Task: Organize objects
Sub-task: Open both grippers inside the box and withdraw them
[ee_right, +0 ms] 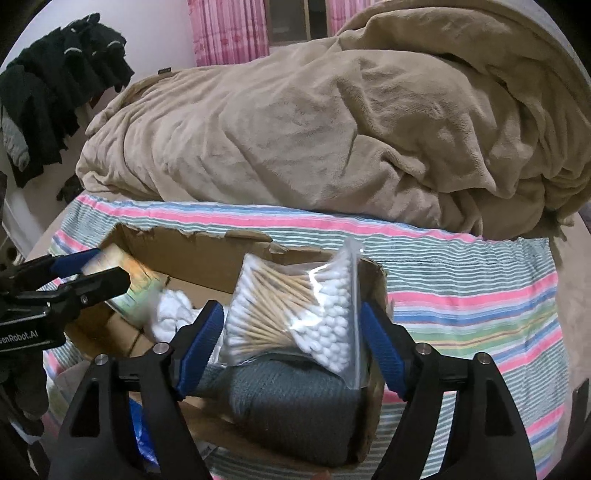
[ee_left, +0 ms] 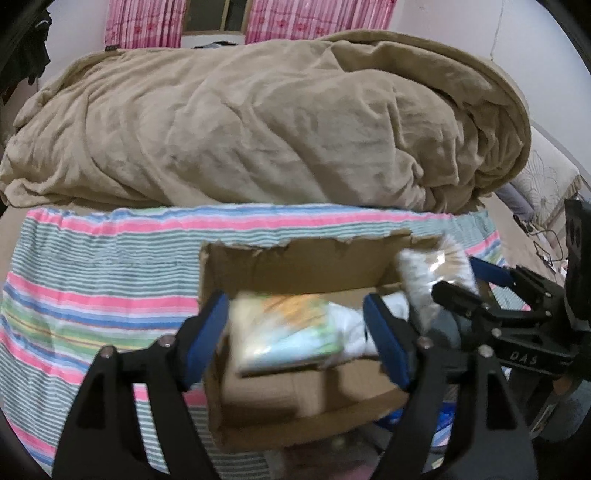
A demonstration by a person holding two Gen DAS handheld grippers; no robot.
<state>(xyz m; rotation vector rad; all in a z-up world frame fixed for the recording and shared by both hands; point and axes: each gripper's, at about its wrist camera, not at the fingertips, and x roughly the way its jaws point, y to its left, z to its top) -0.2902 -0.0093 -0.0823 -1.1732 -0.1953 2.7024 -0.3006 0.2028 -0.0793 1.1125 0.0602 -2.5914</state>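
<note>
An open cardboard box point(ee_left: 295, 413) point(ee_right: 207, 254) sits on a striped cloth on the bed. My left gripper point(ee_left: 295, 332) is over the box, jaws wide around a blurred green and yellow pack point(ee_left: 284, 332) point(ee_right: 136, 284); no firm contact shows. My right gripper point(ee_right: 291, 332) is over the box's right end, jaws wide around a clear bag of cotton swabs point(ee_right: 291, 310) point(ee_left: 432, 273), which rests on a grey knitted cloth point(ee_right: 295, 406). White cotton wool point(ee_right: 173, 317) point(ee_left: 351, 325) lies in the box.
A crumpled beige blanket point(ee_left: 258, 122) point(ee_right: 351, 122) fills the bed behind the box. The striped cloth point(ee_left: 92, 295) point(ee_right: 480, 295) spreads on both sides. Black clothes point(ee_right: 55, 85) hang at far left. Pink curtains point(ee_left: 147, 22) are at the back. Cables point(ee_left: 546, 251) lie right.
</note>
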